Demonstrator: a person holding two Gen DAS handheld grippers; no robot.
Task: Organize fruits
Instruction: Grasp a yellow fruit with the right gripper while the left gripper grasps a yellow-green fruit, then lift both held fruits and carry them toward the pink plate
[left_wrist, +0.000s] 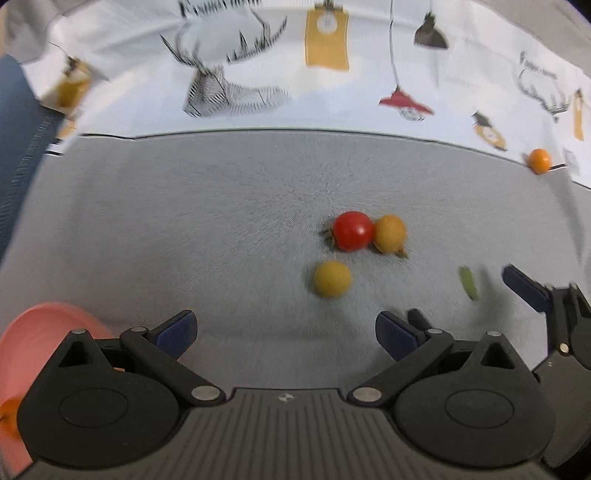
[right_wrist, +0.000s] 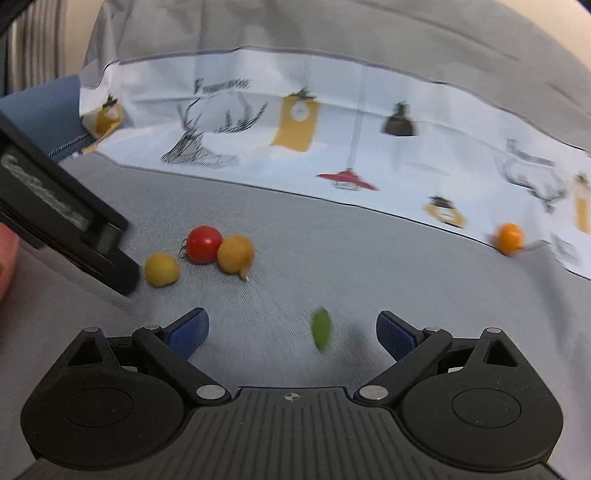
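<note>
A round pink plastic bowl (left_wrist: 33, 332) sits at the left edge of the grey woven cloth (left_wrist: 184, 221), beside the left claw (left_wrist: 284, 332), whose blue pads are spread with nothing between them. Ahead lie 1 pale yellow round tomato (left_wrist: 331, 278), 1 red cherry tomato (left_wrist: 352, 230) touching 1 orange-yellow tomato (left_wrist: 389, 233). A blurred small green fruit (right_wrist: 320, 328) shows between the spread pads of the right claw (right_wrist: 291, 332). 1 orange tomato (right_wrist: 509, 237) rests at the far right edge, against the white printed cloth (right_wrist: 258, 147).
</note>
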